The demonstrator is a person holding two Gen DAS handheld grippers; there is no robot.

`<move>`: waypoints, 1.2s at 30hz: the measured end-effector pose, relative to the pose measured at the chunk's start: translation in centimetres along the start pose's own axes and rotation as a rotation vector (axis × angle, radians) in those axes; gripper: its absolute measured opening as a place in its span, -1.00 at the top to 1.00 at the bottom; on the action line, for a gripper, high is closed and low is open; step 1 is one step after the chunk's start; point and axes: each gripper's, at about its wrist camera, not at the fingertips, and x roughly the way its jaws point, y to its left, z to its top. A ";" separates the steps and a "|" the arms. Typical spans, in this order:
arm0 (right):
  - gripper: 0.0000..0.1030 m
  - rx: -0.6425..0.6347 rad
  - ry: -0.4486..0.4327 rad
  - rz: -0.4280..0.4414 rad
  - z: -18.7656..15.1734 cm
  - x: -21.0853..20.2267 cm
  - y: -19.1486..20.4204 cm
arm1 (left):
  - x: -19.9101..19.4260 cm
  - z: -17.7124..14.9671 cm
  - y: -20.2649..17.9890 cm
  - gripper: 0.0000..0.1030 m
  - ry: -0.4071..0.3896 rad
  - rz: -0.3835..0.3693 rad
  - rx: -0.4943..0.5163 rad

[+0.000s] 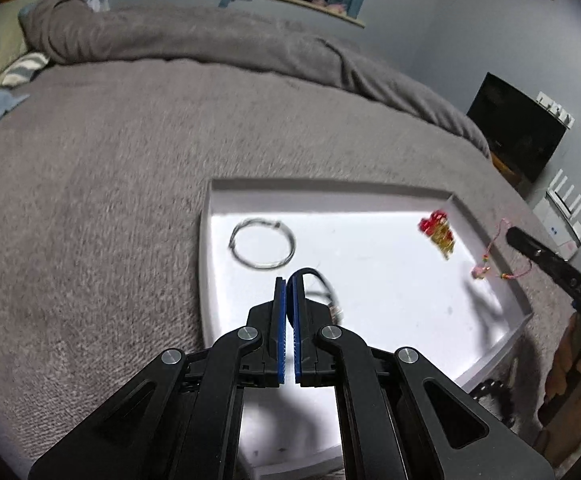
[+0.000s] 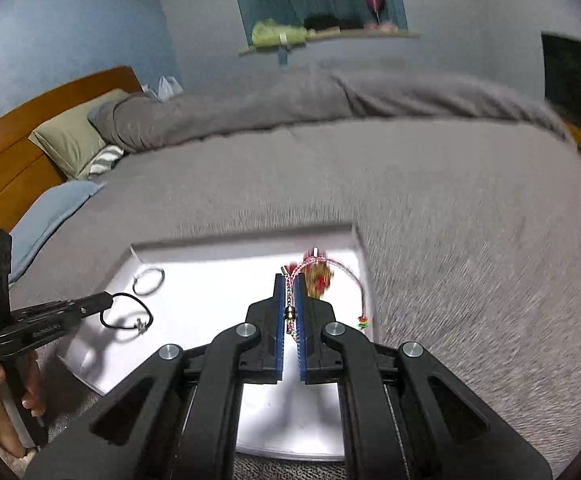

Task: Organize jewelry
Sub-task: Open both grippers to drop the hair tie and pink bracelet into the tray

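A white tray [image 1: 370, 196] lies on the grey bed. In it lie a silver bangle [image 1: 262, 249] and a red and gold ornament [image 1: 439, 232]. My left gripper [image 1: 288, 282] is shut on a black cord bracelet [image 1: 322, 286] and holds it over the tray; the bracelet also shows in the right wrist view [image 2: 128, 312]. My right gripper [image 2: 289, 280] is shut on a pink braided bracelet [image 2: 342, 270] with coloured beads, held above the tray's right side [image 2: 364, 264]. From the left wrist view this bracelet [image 1: 498, 256] hangs by the tray's right rim.
A grey blanket [image 1: 110, 168] covers the bed all around the tray. Pillows [image 2: 74, 140] and a wooden headboard [image 2: 18, 152] are at the far left. A dark screen [image 1: 518, 124] and white devices [image 1: 562, 216] stand off the bed's right edge.
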 end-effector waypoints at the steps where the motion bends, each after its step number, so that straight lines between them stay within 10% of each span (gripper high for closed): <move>1: 0.91 0.006 0.035 0.007 -0.4 0.8 -0.2 | 0.1 -0.1 0.1 0.93 0.005 0.005 0.001; 20: 0.88 -0.002 0.086 0.053 -2.4 1.6 0.7 | 0.7 -0.8 -0.2 0.92 -0.004 0.068 0.048; 25: 0.33 0.003 0.060 0.067 -2.2 1.0 0.7 | 0.4 -0.9 -0.1 0.88 -0.016 0.041 0.040; 36: -0.13 0.027 -0.068 0.092 -1.7 -1.4 0.2 | -2.8 -0.7 -0.7 -0.32 -0.171 0.016 0.024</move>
